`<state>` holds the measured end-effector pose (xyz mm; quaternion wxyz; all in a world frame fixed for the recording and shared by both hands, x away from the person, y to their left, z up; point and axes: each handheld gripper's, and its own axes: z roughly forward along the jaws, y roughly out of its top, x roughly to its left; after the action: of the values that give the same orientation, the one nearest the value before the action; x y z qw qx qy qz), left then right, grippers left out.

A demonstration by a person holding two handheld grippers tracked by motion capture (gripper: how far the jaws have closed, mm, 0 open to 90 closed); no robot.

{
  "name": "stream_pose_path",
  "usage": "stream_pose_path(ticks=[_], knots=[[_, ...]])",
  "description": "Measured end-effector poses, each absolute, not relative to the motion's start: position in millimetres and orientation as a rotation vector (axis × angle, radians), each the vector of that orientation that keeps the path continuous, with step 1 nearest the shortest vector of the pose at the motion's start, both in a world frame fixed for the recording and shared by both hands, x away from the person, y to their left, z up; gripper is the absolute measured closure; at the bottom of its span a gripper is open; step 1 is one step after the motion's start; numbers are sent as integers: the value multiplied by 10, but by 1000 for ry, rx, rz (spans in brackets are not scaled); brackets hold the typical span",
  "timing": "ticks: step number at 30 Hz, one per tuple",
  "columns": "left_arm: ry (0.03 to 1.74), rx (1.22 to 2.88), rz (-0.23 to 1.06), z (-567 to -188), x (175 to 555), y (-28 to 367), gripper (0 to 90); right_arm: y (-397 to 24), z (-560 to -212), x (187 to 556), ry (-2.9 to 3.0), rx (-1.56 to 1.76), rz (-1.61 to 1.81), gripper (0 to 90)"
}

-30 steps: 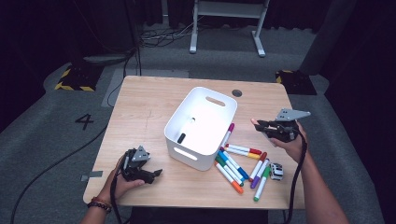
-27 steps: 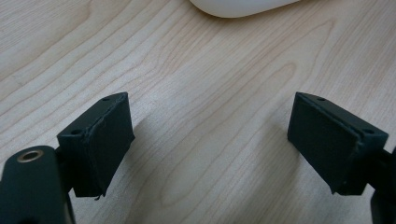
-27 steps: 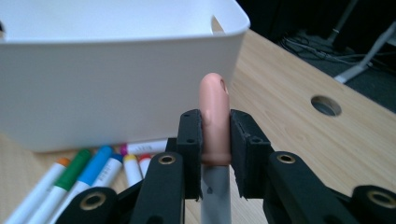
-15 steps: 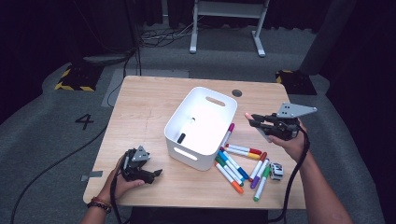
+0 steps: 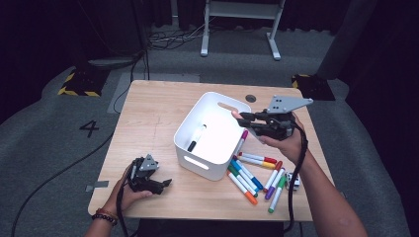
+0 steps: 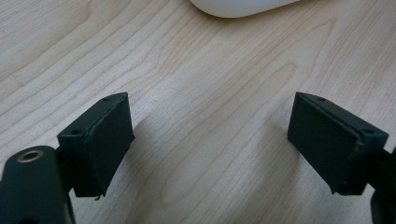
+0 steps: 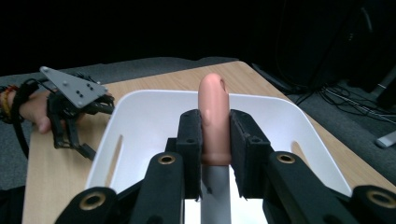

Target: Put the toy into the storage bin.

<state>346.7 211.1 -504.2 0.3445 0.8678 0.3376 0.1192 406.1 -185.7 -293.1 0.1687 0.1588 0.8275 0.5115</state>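
The marker with the peach cap (image 7: pixel 213 116) is pinched between the pads of the right claw (image 7: pixel 215 135), its long axis running along the jaws so that the cap pokes out past the tips and the white barrel runs back toward the bottom of the right gripper view. In the high view that cap (image 5: pixel 236 115) sits right of centre, just over the right-hand rim of the white bin (image 5: pixel 197 163), pointing left across the frame toward the bin's open middle. So the relation that counts is this: the bin's hollow lies ahead of and below the marker tip, and the marker lies roughly level, across the bin's shorter span. My judgement is that the coming move is a short carry leftward over the hollow and then a release, so the marker drops in beside the black-capped marker (image 5: pixel 195 138) already lying on the bin floor. The other markers (image 5: pixel 252 175) lie fanned on the desk (image 5: pixel 148 113) at lower right of the bin, below the right hand. The left claw (image 5: pixel 155 185) rests at lower left of the frame on the desk, jaws spread with nothing between them, well apart from the bin's hollow; the right hand is plainly nearer.
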Motion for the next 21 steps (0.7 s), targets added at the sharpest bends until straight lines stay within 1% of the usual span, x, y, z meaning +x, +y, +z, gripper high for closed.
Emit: stream_pose_path(ticks=[6, 8, 14, 21], knots=[[874, 2257, 322, -5037, 3467, 2114, 143, -1423, -2848, 4014, 2428, 430, 1416, 752], [882, 2252, 304, -5043, 3465, 2110, 143, -1303, -2864, 4014, 2452, 426, 1394, 752], [887, 2252, 302, -5043, 3461, 2108, 143, -921, -3040, 4069, 2553, 445, 1291, 751], [885, 2256, 314, -5040, 3460, 2110, 144, -630, -3256, 4185, 2665, 475, 1167, 751]])
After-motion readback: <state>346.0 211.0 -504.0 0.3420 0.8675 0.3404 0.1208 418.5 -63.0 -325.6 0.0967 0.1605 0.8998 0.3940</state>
